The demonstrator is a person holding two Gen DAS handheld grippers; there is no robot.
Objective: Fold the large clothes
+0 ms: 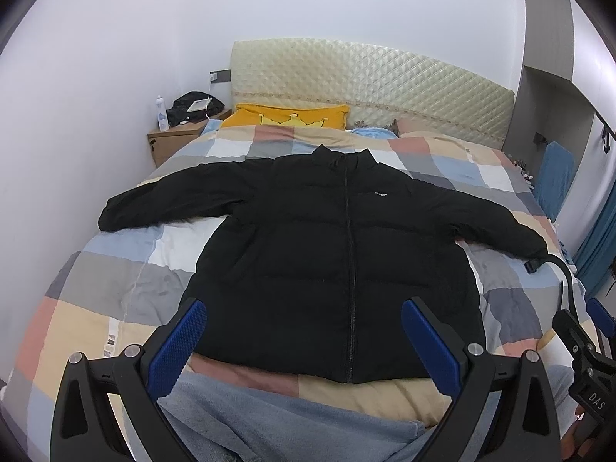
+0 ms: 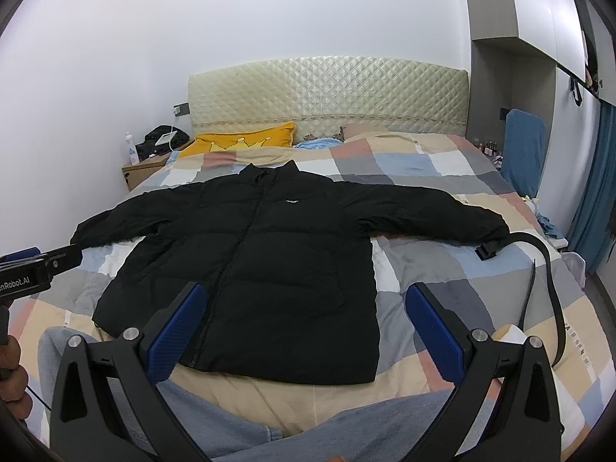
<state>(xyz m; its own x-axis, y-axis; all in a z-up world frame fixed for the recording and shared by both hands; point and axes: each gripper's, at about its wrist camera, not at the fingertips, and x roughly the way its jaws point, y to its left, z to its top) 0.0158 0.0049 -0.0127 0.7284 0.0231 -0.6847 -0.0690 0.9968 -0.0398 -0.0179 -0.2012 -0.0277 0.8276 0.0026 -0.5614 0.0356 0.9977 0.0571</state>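
Across the checked patchwork quilt (image 1: pixel 127 269) lies the black padded zip-front jacket (image 1: pixel 331 254), front up, sleeves wide. Left gripper (image 1: pixel 304 340) hovers released at the hem; right gripper (image 2: pixel 308 325) likewise, holding nothing. Looks puffy, light, slippery: pinch the cuffs. A black belt (image 2: pixel 546 269) crowds the right cuff; quilt otherwise open.

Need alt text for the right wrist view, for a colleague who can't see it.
A black jacket lies zipped and flat, sleeves spread, on a checked quilt. The open right tool hovers over its hem, touching nothing. A black belt curves beside the right cuff; the left tool shows at the left edge.
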